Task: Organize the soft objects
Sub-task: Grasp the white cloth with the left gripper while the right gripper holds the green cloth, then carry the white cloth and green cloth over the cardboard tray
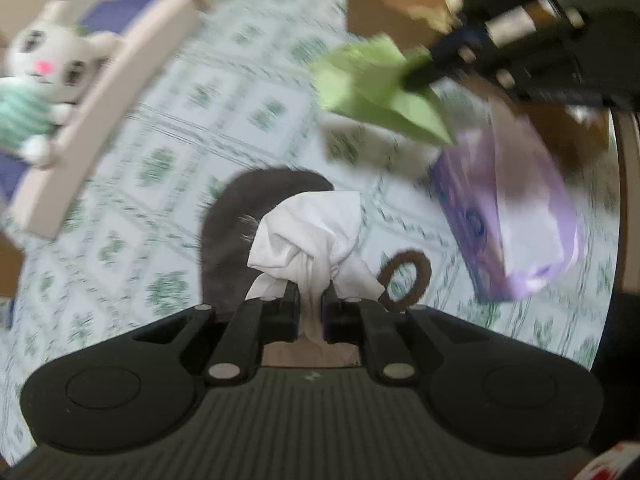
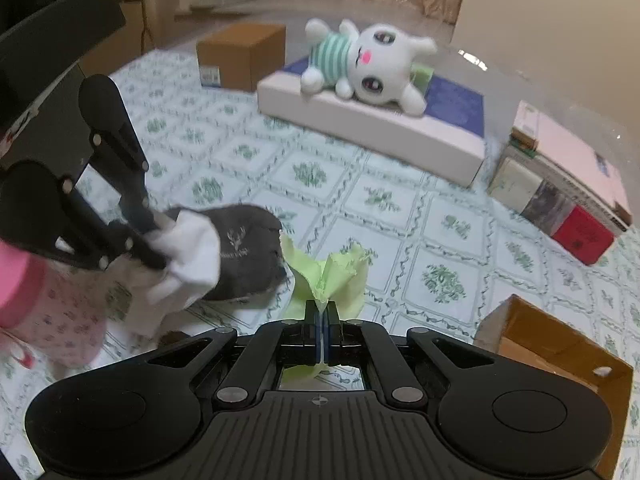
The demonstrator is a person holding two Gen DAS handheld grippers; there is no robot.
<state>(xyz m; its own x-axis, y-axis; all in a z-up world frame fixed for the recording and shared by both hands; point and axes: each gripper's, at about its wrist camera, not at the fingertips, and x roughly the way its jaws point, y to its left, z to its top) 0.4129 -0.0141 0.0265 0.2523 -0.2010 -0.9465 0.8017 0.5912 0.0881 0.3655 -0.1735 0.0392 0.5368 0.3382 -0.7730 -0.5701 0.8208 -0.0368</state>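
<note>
My left gripper (image 1: 311, 298) is shut on a white cloth (image 1: 312, 232) and holds it above a dark grey cloth (image 1: 232, 240) on the patterned tablecloth. In the right wrist view the left gripper (image 2: 158, 254) and its white cloth (image 2: 192, 264) hang over the grey cloth (image 2: 248, 256). My right gripper (image 2: 321, 308) is shut on a light green cloth (image 2: 332, 276); it also shows in the left wrist view (image 1: 412, 76) with the green cloth (image 1: 376, 88). A white plush rabbit (image 2: 368, 64) lies on a white tray (image 2: 372, 128).
A purple tissue pack (image 1: 516, 220) and a brown ring (image 1: 404, 280) lie on the table. Cardboard boxes stand at the back (image 2: 244, 56) and front right (image 2: 560, 356). Stacked books and small boxes (image 2: 560, 184) sit at the right. A pink patterned bottle (image 2: 48, 304) stands at the left.
</note>
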